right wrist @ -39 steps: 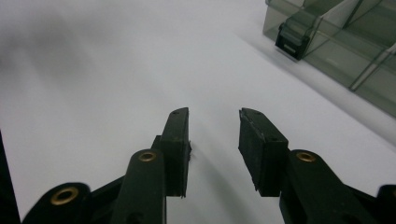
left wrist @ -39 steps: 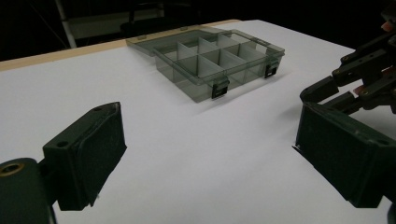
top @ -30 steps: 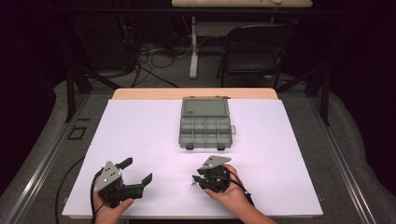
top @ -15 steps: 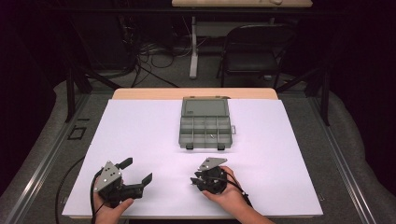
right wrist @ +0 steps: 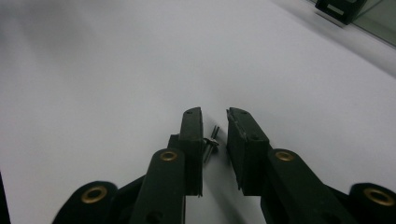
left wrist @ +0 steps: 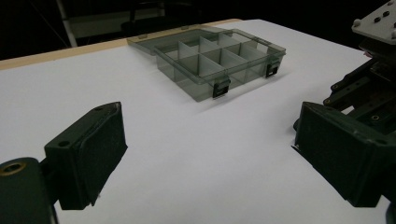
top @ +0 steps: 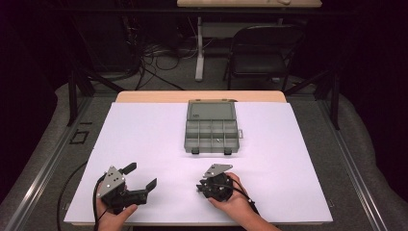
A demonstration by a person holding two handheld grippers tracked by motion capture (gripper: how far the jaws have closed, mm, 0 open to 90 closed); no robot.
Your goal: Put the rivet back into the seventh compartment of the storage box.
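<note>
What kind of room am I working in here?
Probably a lab or recording workspace, not a home: a white-topped table on a dark floor, loose cables behind it, a folding chair, and a compartment box set out.

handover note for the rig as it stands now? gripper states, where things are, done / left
Left gripper: open, empty, resting low at the near left of the white table.
Right gripper: jaws have just been closing around a small screw lying on the table; a gap to the pads remains, not gripped.
Compartment box: lid open, mid-table at the far side.
Done: screw lined up.
Left: probably finish the grip, then carry it to a compartment.
</note>
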